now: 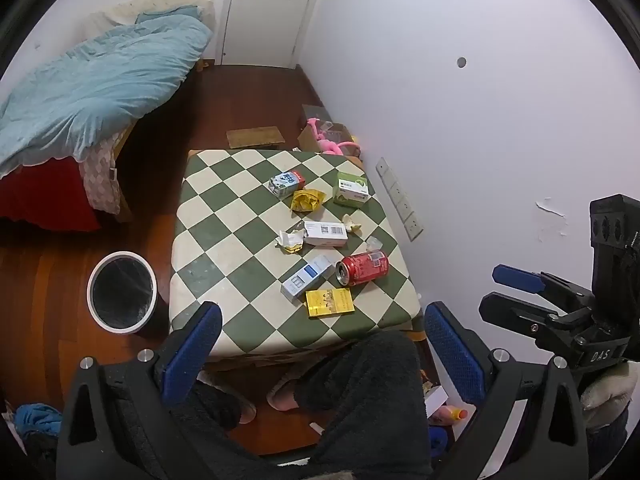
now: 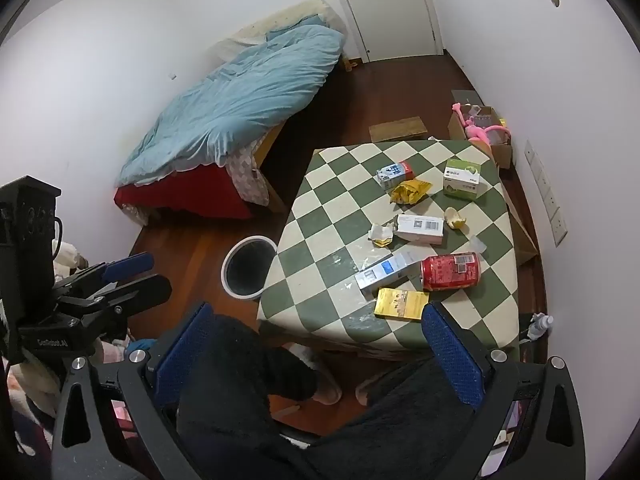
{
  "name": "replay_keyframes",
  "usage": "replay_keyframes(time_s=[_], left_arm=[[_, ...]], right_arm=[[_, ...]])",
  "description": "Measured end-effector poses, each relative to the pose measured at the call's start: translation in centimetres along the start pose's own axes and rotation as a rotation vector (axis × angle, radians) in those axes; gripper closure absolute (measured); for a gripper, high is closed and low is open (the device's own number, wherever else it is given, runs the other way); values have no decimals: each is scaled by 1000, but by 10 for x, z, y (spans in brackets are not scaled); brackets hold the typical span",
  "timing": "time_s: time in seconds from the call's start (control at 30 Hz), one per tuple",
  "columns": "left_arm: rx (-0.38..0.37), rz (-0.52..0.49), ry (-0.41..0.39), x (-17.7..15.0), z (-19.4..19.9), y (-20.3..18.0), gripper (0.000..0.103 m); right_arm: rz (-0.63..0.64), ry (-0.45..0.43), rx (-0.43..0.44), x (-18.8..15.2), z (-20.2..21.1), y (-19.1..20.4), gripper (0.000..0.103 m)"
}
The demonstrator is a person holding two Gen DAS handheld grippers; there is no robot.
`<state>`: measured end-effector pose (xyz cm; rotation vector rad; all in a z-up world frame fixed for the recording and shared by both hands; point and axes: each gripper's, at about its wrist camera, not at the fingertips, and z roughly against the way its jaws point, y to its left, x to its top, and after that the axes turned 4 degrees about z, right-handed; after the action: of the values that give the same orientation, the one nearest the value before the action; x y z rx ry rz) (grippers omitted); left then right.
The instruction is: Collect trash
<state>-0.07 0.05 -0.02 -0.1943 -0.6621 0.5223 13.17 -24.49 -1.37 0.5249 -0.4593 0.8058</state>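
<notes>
- Left gripper (image 1: 322,344): jaws spread wide, nothing between them; held high above the near edge of the checkered table (image 1: 224,216), over the person's knees
- Right gripper (image 2: 316,344): jaws likewise wide apart and empty, also raised short of the near edge; no contact with any item
- Trash all lies on the table, right half. Near edge: yellow box (image 1: 330,302), just behind it a blue-and-white box (image 1: 306,280) and a red soda can (image 1: 362,268) on its side, open end toward the blue-and-white box
- Middle: white box (image 1: 325,234) with crumpled wrapper (image 1: 290,240) touching its left end; a peel-like scrap (image 1: 351,224) and a small clear scrap (image 1: 374,244) toward the right edge
- Far part: milk carton (image 1: 287,184), yellow crumpled bag (image 1: 306,200), green-and-white box (image 1: 351,192)
- White waste bin (image 1: 122,292), dark liner, stands on the floor beside the table's left edge, near corner
- Judgement: nothing collected yet; task at its start
- Risks: can lies on its side, so a glancing jaw could roll it off the right edge; flat yellow box sits low, jaws may slide over it or push it off the near edge; light wrappers may slip out on the carry across to the bin; any leftover liquid could spill from the can's open end
</notes>
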Motion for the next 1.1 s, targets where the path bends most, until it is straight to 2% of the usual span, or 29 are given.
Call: replay_keyframes(time_s=[0.33,0.67,1.1], left_arm=[[-10,0,7,-6,-7,-9,0],[-47,9,21,0,-5,2,0],[-53,8,25,2,-8,0,0]], right_arm=[[-1,4,3,3,-5,1,0],[-1,3,16,4,-6,3,0],[-1,4,26,7,-9,3,0]])
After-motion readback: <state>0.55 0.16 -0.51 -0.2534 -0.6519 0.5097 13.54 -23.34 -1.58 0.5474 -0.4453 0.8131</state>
